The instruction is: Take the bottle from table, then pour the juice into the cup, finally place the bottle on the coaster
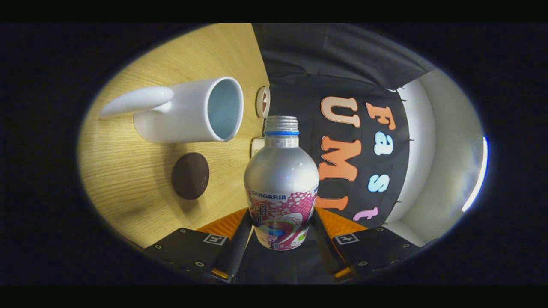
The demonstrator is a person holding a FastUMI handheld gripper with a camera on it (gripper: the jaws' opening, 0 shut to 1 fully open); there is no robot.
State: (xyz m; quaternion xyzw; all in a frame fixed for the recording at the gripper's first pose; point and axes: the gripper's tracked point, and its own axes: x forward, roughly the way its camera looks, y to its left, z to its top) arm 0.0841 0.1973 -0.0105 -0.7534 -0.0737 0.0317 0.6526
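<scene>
The view was rolled right over on its side, and over to the left ran the wooden table, standing up like a wall. On it sat the white cup, handle nearest, open mouth showing a pale inside with no liquid I could make out. Just below the cup lay the dark round coaster, bare, well apart from the fingers. Moving right, the bottle lay dead ahead along the fingers, cap off, threaded neck pointing forward, near the cup's mouth but not over it. The gripper had it by the base, fingers closed in snug against both sides of the label. By the look of it, this was the pour in hand: bottle lifted and tipped on its side, no juice seen leaving. The next move, I'd judge, called for carrying the neck over the rim and tipping further, slowly, then righting it for the coaster.
</scene>
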